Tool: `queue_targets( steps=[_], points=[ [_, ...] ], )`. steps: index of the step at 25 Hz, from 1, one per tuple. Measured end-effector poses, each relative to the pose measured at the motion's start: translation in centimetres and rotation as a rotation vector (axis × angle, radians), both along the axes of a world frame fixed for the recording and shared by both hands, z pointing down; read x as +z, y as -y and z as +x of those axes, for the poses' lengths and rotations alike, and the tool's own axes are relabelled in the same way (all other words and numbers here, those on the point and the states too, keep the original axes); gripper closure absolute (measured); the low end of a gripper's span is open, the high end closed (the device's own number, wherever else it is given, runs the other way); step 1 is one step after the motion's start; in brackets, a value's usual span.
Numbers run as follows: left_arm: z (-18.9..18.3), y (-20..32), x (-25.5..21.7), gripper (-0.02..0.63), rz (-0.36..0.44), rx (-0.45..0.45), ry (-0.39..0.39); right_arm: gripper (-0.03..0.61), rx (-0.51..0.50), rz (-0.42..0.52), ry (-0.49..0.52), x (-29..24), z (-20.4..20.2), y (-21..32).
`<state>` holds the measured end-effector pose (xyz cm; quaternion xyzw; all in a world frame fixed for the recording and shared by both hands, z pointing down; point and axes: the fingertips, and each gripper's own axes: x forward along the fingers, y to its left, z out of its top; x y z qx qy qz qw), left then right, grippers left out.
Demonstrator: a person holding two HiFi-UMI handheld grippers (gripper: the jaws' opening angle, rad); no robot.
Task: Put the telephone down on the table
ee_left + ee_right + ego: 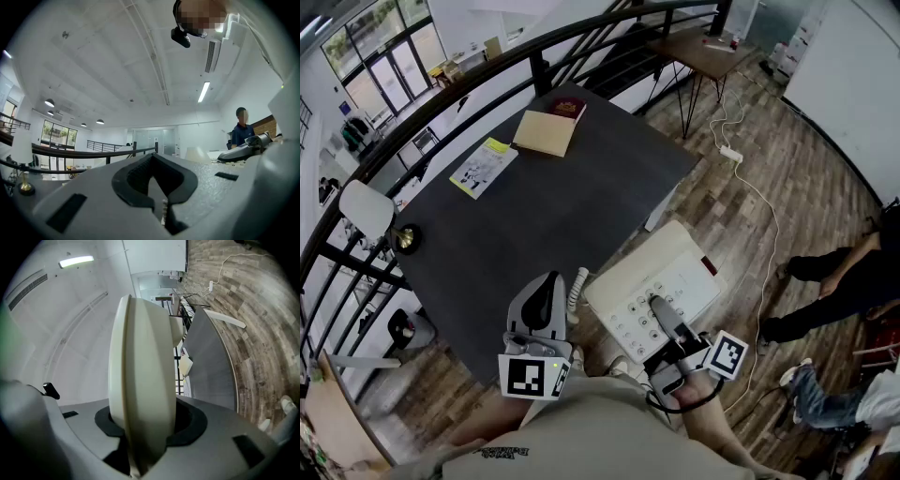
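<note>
Lower centre: our right gripper [662, 312] clamps the telephone [680, 270] by its edge, left gripper [546, 291] closed on nothing; we should set it flat on the table [562, 197].

Dark grey table [581, 216], matte. Near far edge: tan envelope [546, 133], with dark red book [566, 108] against its far corner. Left of these, apart: yellow-and-white leaflet [483, 168]. At left corner: brass-based lamp [367, 208], white shade.

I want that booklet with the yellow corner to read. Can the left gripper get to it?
Probably, with a long stretch: only bare table lies between the left gripper and the booklet, so nothing blocks it.
</note>
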<state>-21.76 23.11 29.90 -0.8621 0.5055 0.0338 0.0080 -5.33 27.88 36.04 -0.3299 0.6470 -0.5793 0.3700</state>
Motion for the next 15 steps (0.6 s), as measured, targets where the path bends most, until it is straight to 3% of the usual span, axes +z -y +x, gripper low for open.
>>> queue_targets(
  steps=[10,15],
  points=[
    [-0.09,0.13,0.07,0.611,-0.011,0.016,0.009,0.388,0.017,0.016,-0.06,-0.28,0.31,-0.08],
    [0.54,-0.53,-0.15,0.611,-0.007,0.021,0.018,0.389,0.023,-0.005,-0.022,0.12,0.99,-0.69]
  ],
)
